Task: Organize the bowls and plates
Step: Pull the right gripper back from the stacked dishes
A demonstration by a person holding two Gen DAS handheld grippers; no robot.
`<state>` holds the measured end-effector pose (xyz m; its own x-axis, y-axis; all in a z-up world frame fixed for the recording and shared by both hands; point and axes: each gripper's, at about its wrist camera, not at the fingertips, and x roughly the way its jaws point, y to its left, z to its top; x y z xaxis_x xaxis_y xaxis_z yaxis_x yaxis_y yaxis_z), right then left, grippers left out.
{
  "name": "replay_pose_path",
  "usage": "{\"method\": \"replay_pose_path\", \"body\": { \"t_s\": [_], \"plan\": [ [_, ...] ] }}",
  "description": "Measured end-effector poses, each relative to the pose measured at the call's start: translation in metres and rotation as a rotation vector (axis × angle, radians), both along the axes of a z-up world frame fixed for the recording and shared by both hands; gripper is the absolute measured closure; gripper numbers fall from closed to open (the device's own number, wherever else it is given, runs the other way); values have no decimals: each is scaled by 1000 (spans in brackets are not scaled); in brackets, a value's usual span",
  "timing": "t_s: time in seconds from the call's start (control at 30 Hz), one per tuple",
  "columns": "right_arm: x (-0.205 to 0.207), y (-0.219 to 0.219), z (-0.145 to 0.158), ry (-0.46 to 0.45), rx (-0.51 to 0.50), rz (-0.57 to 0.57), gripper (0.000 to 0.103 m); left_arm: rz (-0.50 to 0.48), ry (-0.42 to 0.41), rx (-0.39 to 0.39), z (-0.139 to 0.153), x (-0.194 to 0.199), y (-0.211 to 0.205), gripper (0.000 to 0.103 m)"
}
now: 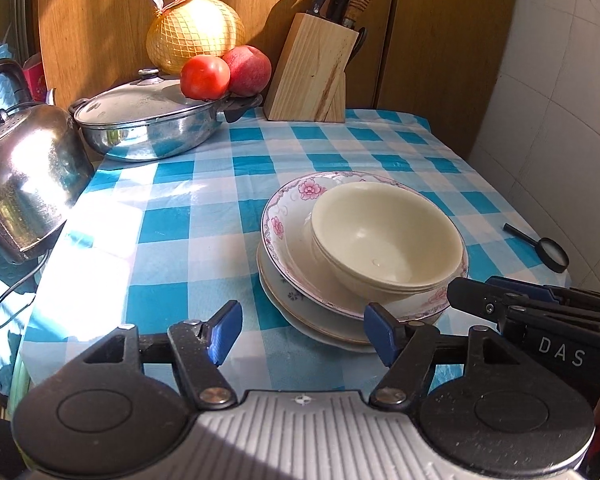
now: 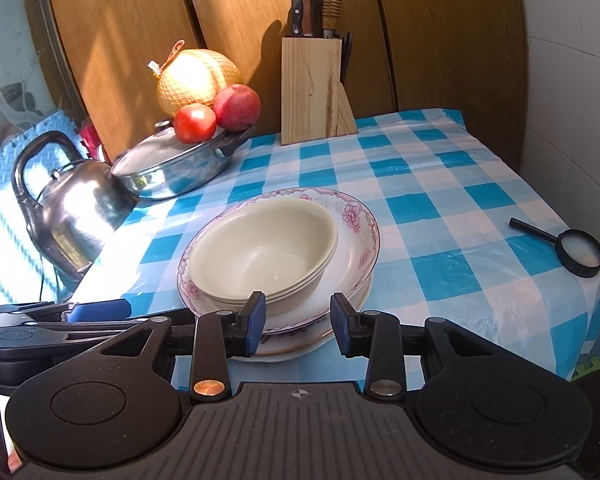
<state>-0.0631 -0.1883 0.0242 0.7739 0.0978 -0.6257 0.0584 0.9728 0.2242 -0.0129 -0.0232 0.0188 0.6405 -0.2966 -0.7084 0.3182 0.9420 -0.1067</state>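
Note:
Cream bowls (image 1: 384, 236) (image 2: 264, 248) sit nested inside a pink-flowered deep plate (image 1: 288, 216) (image 2: 356, 220), which rests on white plates (image 1: 300, 308) (image 2: 296, 346) on the blue checked tablecloth. My left gripper (image 1: 302, 332) is open just in front and left of the stack, nothing between its fingers. My right gripper (image 2: 298, 322) is open at the stack's near rim, its fingers apart and empty. The right gripper's body (image 1: 540, 320) shows at the right of the left wrist view.
A steel kettle (image 1: 24, 184) (image 2: 76, 208) and a lidded steel pan (image 1: 148, 120) (image 2: 176, 164) stand at the left, with a tomato (image 1: 204, 78), an apple and a netted pomelo (image 1: 196, 32). A wooden knife block (image 1: 312, 72) (image 2: 312, 88) stands at the back. A magnifying glass (image 1: 552, 254) (image 2: 580, 258) lies at the right.

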Motion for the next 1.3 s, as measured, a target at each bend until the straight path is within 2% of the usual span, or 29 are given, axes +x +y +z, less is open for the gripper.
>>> {"method": "replay_pose_path", "body": {
  "t_s": [0.73, 1.0, 1.3],
  "plan": [
    [-22, 1, -19, 84, 13, -7, 58, -44, 59, 56, -16, -17, -9, 39],
    [-24, 0, -21, 93, 11, -8, 58, -53, 44, 93, -16, -20, -13, 39],
    [-26, -1, -25, 116, 14, -9, 58, -60, 61, 100, -19, -21, -13, 38]
  ]
}}
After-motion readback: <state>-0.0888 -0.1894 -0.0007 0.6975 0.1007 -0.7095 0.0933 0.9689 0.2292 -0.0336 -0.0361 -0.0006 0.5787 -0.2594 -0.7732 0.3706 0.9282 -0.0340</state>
